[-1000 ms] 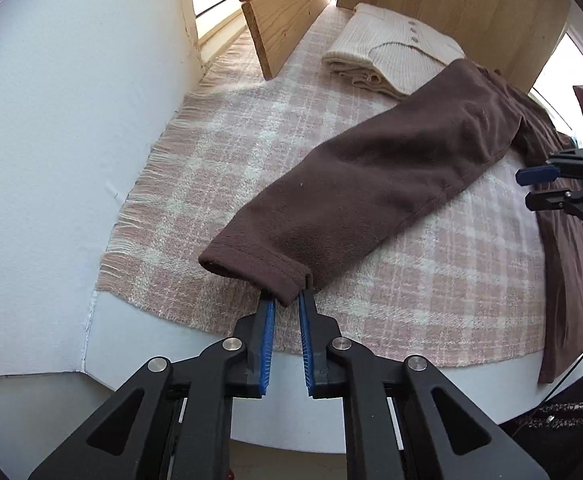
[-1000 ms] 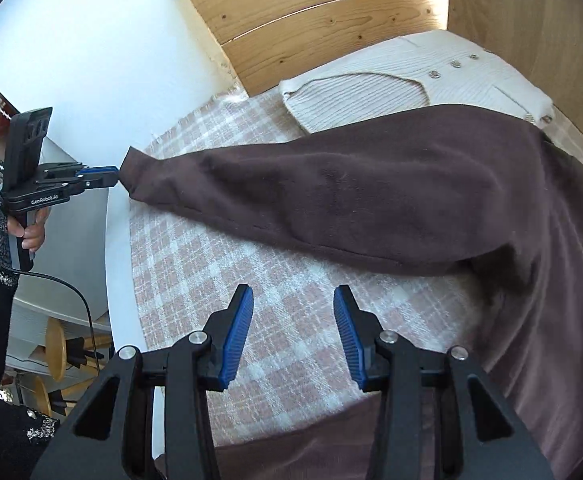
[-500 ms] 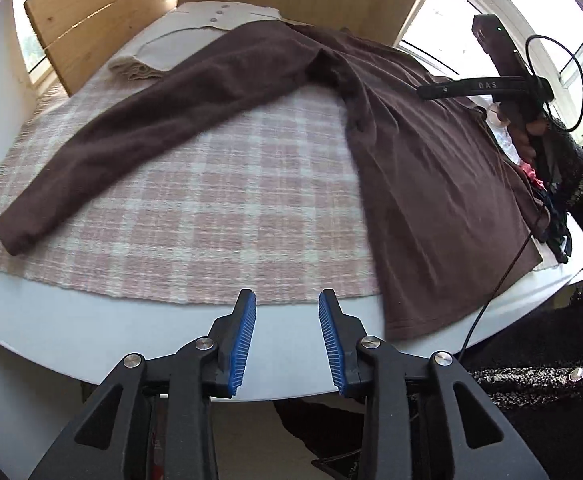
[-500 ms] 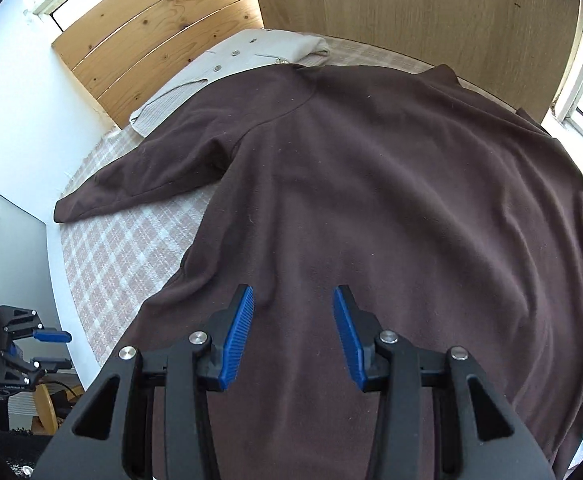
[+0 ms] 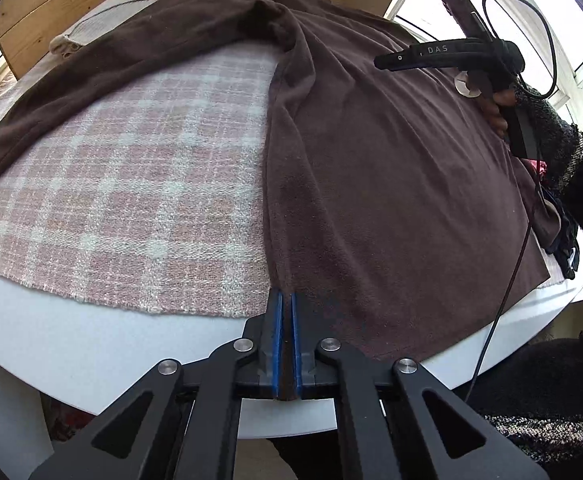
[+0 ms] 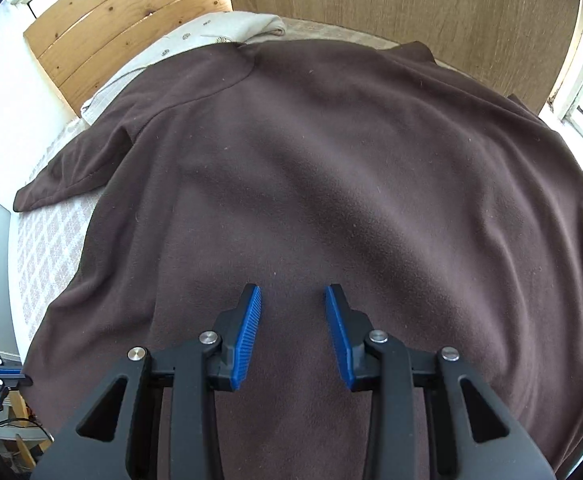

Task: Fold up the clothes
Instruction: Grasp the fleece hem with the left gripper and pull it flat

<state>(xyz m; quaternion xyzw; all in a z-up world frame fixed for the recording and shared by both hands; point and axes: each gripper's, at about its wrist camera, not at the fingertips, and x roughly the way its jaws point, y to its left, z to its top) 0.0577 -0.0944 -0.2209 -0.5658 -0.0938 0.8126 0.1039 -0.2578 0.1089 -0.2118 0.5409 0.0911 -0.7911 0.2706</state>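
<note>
A brown long-sleeved top point(image 5: 391, 184) lies spread flat on a pink plaid cloth point(image 5: 131, 208), one sleeve point(image 5: 91, 76) stretched out to the left. My left gripper point(image 5: 285, 300) is shut on the top's lower left hem corner at the table's front edge. My right gripper point(image 6: 293, 300) is open and empty, hovering over the middle of the top's body point(image 6: 331, 160). It also shows in the left wrist view point(image 5: 383, 62), held above the top's right side.
A folded cream buttoned garment point(image 5: 103, 24) lies at the back left, partly under the brown top; it also shows in the right wrist view point(image 6: 195, 40). Wooden panels point(image 6: 371, 0) stand behind the white round table point(image 5: 91, 344). Dark and pink clothes point(image 5: 563, 240) lie at the right edge.
My left gripper let go of the sleeve cuff, swung right to the hem corner and shut on it. My right gripper moved from beside the sleeve to over the top's body, staying open.
</note>
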